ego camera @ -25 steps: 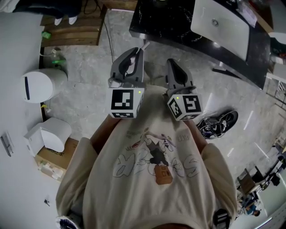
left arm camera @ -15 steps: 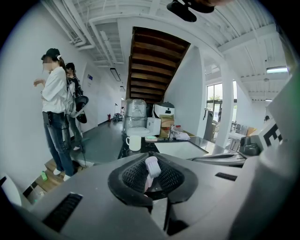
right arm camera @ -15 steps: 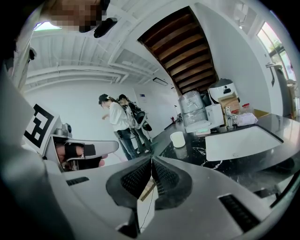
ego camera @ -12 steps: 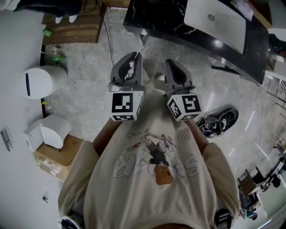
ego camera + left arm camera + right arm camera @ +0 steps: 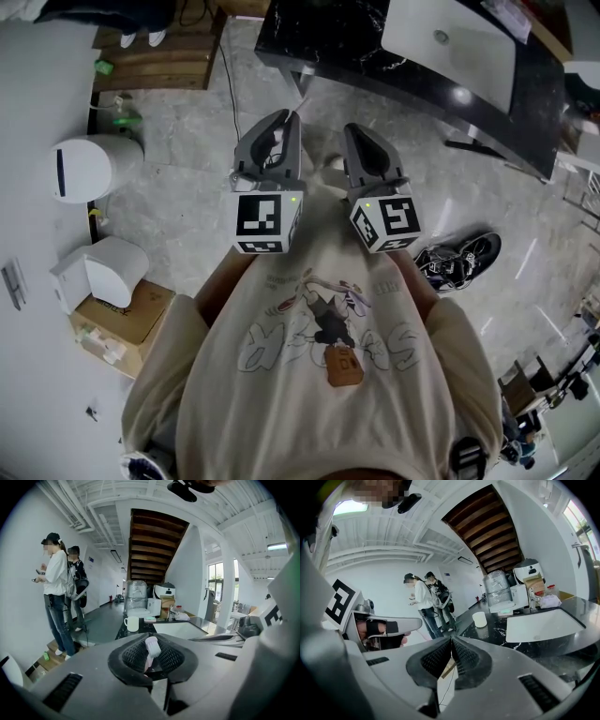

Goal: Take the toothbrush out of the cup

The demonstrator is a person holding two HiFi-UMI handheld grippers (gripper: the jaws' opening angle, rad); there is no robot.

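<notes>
I am keeping the left tool (image 5: 152, 657) clamped on the pale pink toothbrush (image 5: 152, 645), already clear of the white cup (image 5: 131, 624) on the far black surface (image 5: 323, 42). The right tool (image 5: 451, 645) is staying closed and empty. Both are drifting slightly.

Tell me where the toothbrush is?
In the left gripper view, the toothbrush is pinched in the left gripper, with the white cup farther off on the black counter.
</notes>
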